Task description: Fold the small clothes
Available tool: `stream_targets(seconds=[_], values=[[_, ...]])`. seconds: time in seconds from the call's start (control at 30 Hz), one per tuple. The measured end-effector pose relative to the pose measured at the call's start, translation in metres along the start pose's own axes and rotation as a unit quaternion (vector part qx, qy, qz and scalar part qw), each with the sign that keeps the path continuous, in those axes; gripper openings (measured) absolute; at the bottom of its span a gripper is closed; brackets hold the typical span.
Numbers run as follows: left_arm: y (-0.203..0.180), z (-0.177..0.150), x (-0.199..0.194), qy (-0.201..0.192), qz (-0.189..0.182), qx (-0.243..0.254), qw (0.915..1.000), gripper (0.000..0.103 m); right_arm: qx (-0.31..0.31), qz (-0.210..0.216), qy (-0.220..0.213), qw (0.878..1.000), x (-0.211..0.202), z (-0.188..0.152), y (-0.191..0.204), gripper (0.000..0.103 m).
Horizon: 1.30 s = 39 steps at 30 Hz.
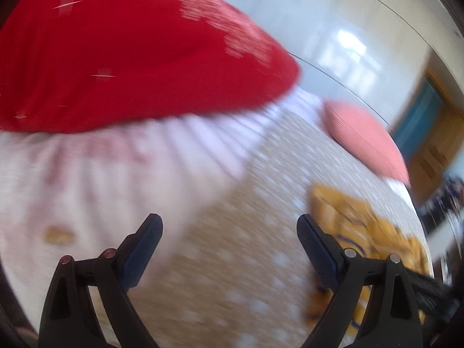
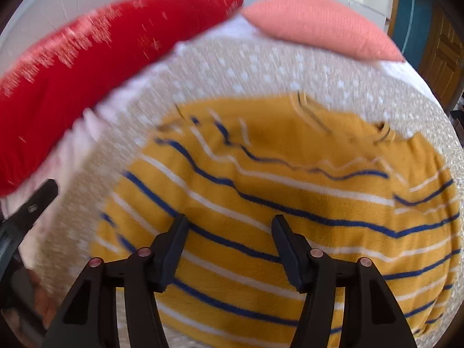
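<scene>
A small yellow garment with blue and white stripes (image 2: 290, 191) lies spread on a beige dotted bedspread (image 2: 232, 69). My right gripper (image 2: 229, 226) is open and empty, hovering just over the garment's near part. In the left wrist view the garment (image 1: 356, 226) shows blurred at the right. My left gripper (image 1: 229, 226) is open and empty over the bedspread (image 1: 232, 232), to the left of the garment. Part of the left gripper (image 2: 32, 206) shows at the left edge of the right wrist view.
A big red pillow (image 1: 116, 58) lies at the back left, also seen in the right wrist view (image 2: 87, 66). A salmon pillow (image 1: 365, 142) lies at the back right, also in the right wrist view (image 2: 319, 23). A wooden door (image 2: 443, 58) stands beyond the bed.
</scene>
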<state>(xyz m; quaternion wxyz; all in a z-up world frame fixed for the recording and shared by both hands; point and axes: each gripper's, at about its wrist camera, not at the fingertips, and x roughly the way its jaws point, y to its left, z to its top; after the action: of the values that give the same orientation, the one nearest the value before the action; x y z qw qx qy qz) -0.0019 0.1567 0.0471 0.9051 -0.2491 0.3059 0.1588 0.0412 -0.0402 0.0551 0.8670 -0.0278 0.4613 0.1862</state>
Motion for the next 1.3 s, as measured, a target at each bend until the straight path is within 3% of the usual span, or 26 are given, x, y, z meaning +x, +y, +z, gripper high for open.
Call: stream_targets(seconds=[0.07,0.17,0.3,0.4,0.53,0.67,0.73,0.8,0.9,1.03,1.2,1.3], values=[[0.019,0.007,0.000,-0.004,0.010,-0.035,0.9993,0.093,-0.033,-0.002,-0.006,0.999,-0.006,-0.001,0.017,0.065],[0.040,0.012,0.001,-0.002,0.017,-0.075,0.9970,0.093,-0.066,0.005,0.017,0.998,0.006,-0.005,0.039,0.065],[0.047,0.013,0.002,0.001,0.015,-0.089,0.9959,0.093,-0.073,0.002,0.021,0.997,0.026,-0.006,0.063,0.067],[0.042,0.012,0.003,0.002,0.013,-0.079,0.9968,0.093,-0.079,-0.031,0.020,0.996,0.038,0.000,0.080,0.079],[0.037,0.011,0.002,0.004,0.004,-0.067,0.9977,0.093,-0.103,-0.119,0.041,0.987,0.063,0.005,0.096,0.078],[0.033,0.010,0.000,0.004,0.000,-0.059,0.9983,0.093,-0.113,-0.179,0.036,0.977,0.080,0.005,0.098,0.069],[0.030,0.009,-0.003,0.001,-0.001,-0.057,0.9984,0.093,-0.118,-0.192,0.029,0.974,0.081,0.003,0.102,0.058],[0.026,0.009,-0.005,-0.005,-0.001,-0.053,0.9986,0.093,-0.113,-0.192,0.020,0.975,0.074,0.004,0.099,0.035],[0.013,0.003,-0.016,-0.019,-0.003,-0.037,0.9991,0.093,-0.062,-0.133,0.006,0.989,0.049,0.010,0.074,0.020],[-0.014,-0.008,-0.039,-0.040,-0.012,0.000,0.9991,0.093,0.007,-0.065,-0.031,0.997,-0.007,0.015,0.019,0.016],[-0.049,-0.039,-0.064,-0.009,-0.048,0.054,0.9973,0.093,0.119,-0.036,-0.095,0.988,-0.087,-0.003,-0.102,0.015],[-0.079,-0.063,-0.075,0.013,-0.045,0.118,0.9919,0.093,0.174,-0.051,-0.111,0.977,-0.111,-0.032,-0.173,0.015]])
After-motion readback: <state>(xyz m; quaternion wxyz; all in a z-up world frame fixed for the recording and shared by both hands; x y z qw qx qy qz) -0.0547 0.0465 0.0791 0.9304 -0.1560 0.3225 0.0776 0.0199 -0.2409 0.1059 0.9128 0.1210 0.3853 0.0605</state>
